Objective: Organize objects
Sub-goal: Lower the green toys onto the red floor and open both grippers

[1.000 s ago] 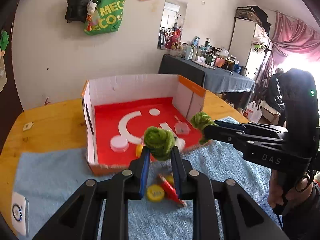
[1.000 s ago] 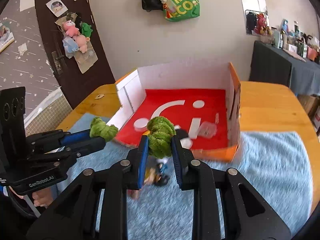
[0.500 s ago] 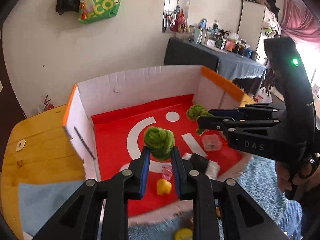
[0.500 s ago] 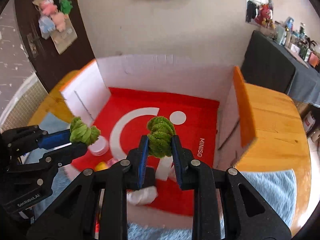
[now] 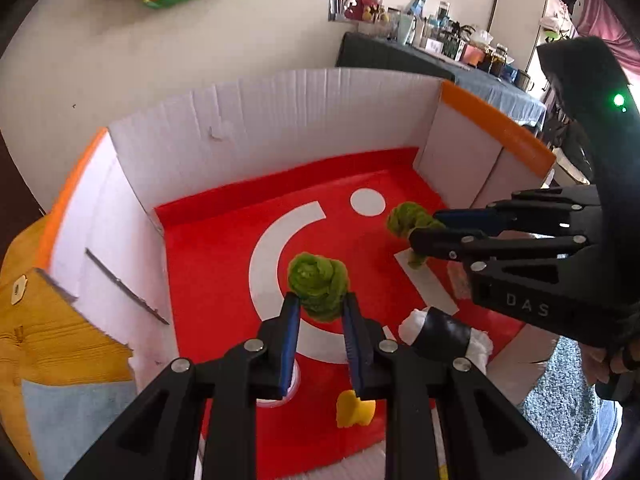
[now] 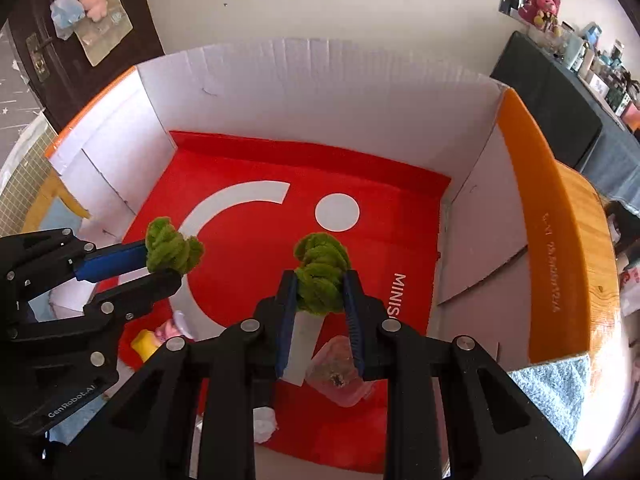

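An open cardboard box (image 5: pixel 280 120) with white walls, orange flaps and a red floor fills both views; its back wall also shows in the right wrist view (image 6: pixel 320 92). My left gripper (image 5: pixel 319 312) is shut on a green fuzzy ball (image 5: pixel 318 284) and holds it above the box floor. My right gripper (image 6: pixel 319 296) is shut on a second green fuzzy ball (image 6: pixel 322 276), also above the floor. In the left wrist view the right gripper (image 5: pixel 424 228) is to the right; in the right wrist view the left gripper (image 6: pixel 160 258) is to the left.
On the box floor lie a yellow toy (image 5: pixel 354 410), a white and black bundle (image 5: pixel 444 336), a pink translucent lid (image 6: pixel 340 376) and a small pink item (image 6: pixel 168 330). The box stands on a wooden table (image 6: pixel 592 260) with a blue towel (image 6: pixel 552 396).
Both grippers have moved forward with their green balls, from over the towel in front of the box to inside it, above the red floor. Both stay shut.
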A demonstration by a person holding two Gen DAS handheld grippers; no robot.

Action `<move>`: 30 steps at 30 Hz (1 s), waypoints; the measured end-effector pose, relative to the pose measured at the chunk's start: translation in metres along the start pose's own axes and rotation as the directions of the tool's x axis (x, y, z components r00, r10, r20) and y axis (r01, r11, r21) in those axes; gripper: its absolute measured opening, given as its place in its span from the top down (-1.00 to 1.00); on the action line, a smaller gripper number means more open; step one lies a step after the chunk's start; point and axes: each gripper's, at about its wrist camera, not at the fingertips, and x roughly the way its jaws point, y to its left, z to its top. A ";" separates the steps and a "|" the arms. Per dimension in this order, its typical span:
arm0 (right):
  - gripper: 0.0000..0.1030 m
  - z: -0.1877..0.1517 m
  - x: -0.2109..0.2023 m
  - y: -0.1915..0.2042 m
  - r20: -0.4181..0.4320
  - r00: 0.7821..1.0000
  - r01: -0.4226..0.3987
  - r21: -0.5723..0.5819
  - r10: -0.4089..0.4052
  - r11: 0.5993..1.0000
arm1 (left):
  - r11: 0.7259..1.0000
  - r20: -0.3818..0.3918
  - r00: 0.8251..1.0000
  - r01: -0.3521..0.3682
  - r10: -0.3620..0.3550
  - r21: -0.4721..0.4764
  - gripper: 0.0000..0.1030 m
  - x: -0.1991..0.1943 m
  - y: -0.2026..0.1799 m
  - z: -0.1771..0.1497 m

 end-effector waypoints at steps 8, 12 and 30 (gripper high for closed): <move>0.55 -0.006 0.007 -0.004 -0.030 1.000 0.005 -0.003 -0.005 1.000 | 1.000 -0.047 0.999 0.011 -0.011 -0.011 0.56 0.016 0.002 0.000; 0.55 -0.008 0.004 -0.006 -0.028 1.000 0.003 0.000 -0.003 1.000 | 1.000 -0.048 0.999 0.011 -0.011 -0.017 0.55 0.018 0.003 -0.001; -0.13 -0.006 -0.002 -0.007 -0.015 1.000 0.015 0.011 -0.015 1.000 | 1.000 -0.050 0.999 -0.005 0.003 -0.024 0.32 0.021 0.004 -0.001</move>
